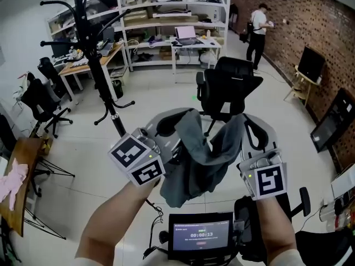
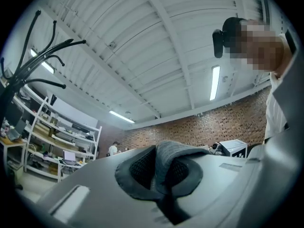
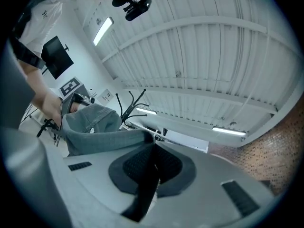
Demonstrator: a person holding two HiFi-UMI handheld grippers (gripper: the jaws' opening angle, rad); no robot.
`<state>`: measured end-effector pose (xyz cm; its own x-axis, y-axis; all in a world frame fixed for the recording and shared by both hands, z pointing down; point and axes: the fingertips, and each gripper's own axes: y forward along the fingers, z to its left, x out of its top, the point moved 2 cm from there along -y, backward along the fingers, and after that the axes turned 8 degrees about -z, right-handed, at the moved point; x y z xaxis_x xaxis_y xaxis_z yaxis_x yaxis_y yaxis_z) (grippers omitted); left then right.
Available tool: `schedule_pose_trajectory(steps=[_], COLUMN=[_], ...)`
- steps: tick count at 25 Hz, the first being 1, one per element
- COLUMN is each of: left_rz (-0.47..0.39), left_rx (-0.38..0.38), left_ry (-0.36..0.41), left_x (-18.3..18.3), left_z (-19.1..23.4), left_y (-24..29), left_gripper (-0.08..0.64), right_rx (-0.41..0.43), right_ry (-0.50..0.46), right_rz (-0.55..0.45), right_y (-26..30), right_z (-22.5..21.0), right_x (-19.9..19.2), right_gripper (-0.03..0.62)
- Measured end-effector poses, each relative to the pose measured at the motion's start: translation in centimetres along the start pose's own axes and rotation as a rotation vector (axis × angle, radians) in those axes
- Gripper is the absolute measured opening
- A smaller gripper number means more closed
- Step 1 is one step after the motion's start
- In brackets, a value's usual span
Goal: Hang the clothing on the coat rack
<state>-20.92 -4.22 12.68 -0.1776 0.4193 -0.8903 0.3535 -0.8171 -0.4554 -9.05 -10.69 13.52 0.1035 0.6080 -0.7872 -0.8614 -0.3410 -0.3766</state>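
A grey garment (image 1: 202, 154) hangs in front of me, stretched between both grippers. My left gripper (image 1: 176, 127) is shut on its left edge, where a fold of grey cloth (image 2: 173, 151) bulges up between the jaws (image 2: 159, 172). My right gripper (image 1: 244, 127) is shut on the right edge, and the cloth (image 3: 95, 127) runs away to the left from its closed jaws (image 3: 153, 163). The black coat rack (image 1: 89, 37) stands to the far left on the floor. Its hooks (image 2: 28, 65) show at the upper left of the left gripper view, and the rack (image 3: 133, 103) shows beyond the cloth in the right gripper view.
A black office chair (image 1: 227, 87) stands just behind the garment. Desks and shelves (image 1: 172, 15) line the back, with more chairs (image 1: 41, 101) at the left. A person (image 1: 258, 29) stands by the brick wall (image 1: 310, 21). A screen on a stand (image 1: 201, 237) sits right below my hands.
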Motion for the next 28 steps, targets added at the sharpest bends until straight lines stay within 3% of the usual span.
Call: schedule_pose_trajectory(steps=[15, 28], left_rz=[0.028, 0.034], left_rx=[0.058, 0.145], left_ry=[0.106, 0.185], left_x=[5.6, 9.9], left_z=[6.9, 11.0], left_y=[-8.2, -11.7], left_gripper=[0.008, 0.008], right_rx=[0.062, 0.123], right_ry=[0.019, 0.029], right_rz=[-0.090, -0.163], right_y=[9.0, 15.6], right_z=[8.6, 11.3], right_x=[3.0, 4.7], right_gripper=[0.006, 0.006])
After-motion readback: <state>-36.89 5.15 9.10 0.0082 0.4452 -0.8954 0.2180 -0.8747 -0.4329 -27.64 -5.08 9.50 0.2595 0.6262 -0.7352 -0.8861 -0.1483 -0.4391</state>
